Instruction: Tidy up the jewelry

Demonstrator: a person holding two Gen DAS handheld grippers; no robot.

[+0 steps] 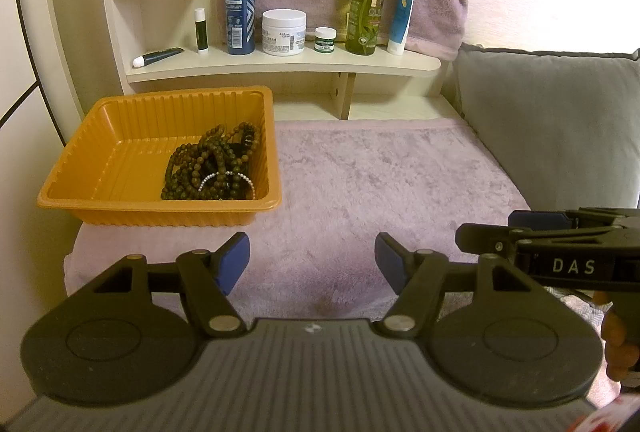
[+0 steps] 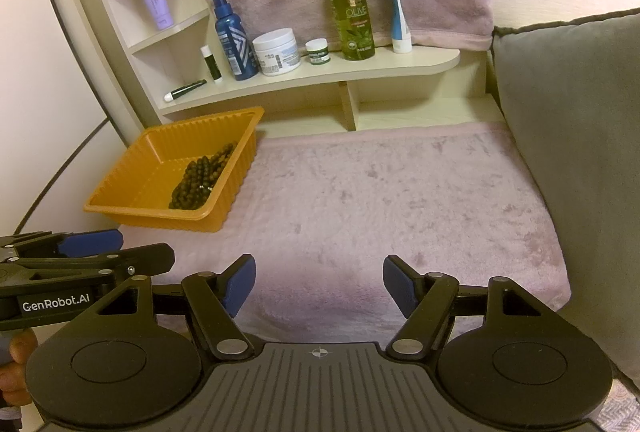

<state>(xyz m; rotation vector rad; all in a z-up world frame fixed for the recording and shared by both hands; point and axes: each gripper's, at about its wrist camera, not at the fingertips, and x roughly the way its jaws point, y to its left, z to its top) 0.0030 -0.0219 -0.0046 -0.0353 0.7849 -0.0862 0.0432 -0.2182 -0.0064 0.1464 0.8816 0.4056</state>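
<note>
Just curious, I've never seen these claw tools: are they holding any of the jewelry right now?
No. The left gripper and right gripper are open and empty; the bead bracelets lie in the orange tray.

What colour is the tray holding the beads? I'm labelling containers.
Orange, with ribbed walls. The tray shows best in the left wrist view.

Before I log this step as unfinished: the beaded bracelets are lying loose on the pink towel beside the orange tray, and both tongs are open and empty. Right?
Not quite. The beaded bracelets lie inside the orange tray, not on the pink towel; the left wrist view shows it. Both the left tongs and right tongs are open and empty.
</note>
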